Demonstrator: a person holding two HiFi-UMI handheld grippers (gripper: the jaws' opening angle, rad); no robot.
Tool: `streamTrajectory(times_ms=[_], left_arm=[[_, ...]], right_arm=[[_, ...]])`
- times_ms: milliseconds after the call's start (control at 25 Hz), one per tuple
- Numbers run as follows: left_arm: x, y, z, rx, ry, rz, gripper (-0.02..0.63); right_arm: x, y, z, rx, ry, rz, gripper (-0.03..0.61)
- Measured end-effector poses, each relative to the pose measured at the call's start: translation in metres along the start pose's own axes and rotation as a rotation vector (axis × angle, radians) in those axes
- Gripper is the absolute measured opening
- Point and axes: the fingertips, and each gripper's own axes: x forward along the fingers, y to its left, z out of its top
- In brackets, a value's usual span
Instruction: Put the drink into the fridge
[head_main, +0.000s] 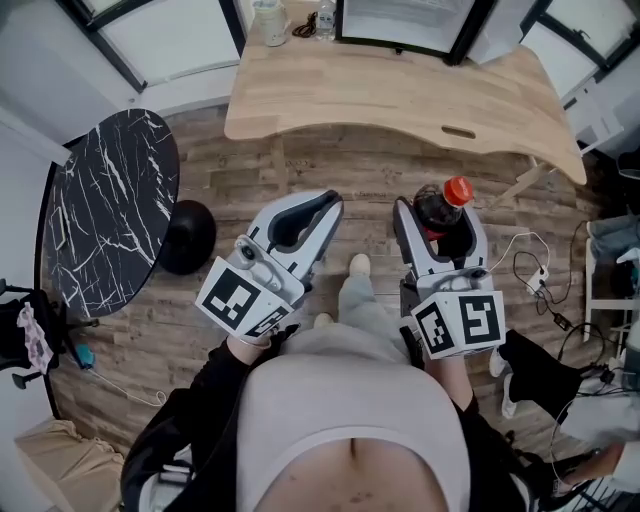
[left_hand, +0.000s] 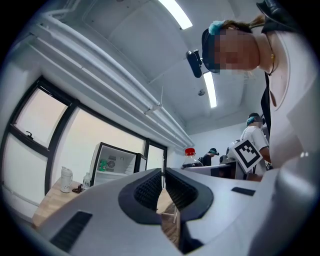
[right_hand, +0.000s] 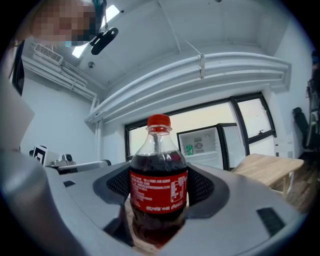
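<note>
A cola bottle (head_main: 446, 204) with a red cap and red label stands upright between the jaws of my right gripper (head_main: 440, 216), which is shut on its body. The right gripper view shows the bottle (right_hand: 158, 186) filling the middle, the pads pressed to both its sides. My left gripper (head_main: 322, 203) is shut and empty, level with the right one and a little to its left; its pads meet in the left gripper view (left_hand: 163, 176). A small black fridge (head_main: 400, 22) stands on the far table with its door open; it also shows ahead as the fridge (right_hand: 202, 145) beyond the bottle.
A light wooden table (head_main: 400, 95) lies ahead across the plank floor. On it stand a white jug (head_main: 268, 20) and a small clear bottle (head_main: 325, 18). A round black marble table (head_main: 110, 205) is at the left. Cables (head_main: 540, 280) lie on the floor at the right.
</note>
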Motion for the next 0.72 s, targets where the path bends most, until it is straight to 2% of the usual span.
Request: streamTrajectory(times_ms=[280,720], left_arm=[[0.060,0.039,0.002,0.019,-0.020,0.019,0.026],[0.148,0.090,-0.010,0.021,-0.032,0.058,0.027]], right_arm=[[0.057,-0.043,0.012,0.036,-0.008,0.020,0.322],[0.134,-0.108,0.023,0.006,-0.004,0.073,0.322]])
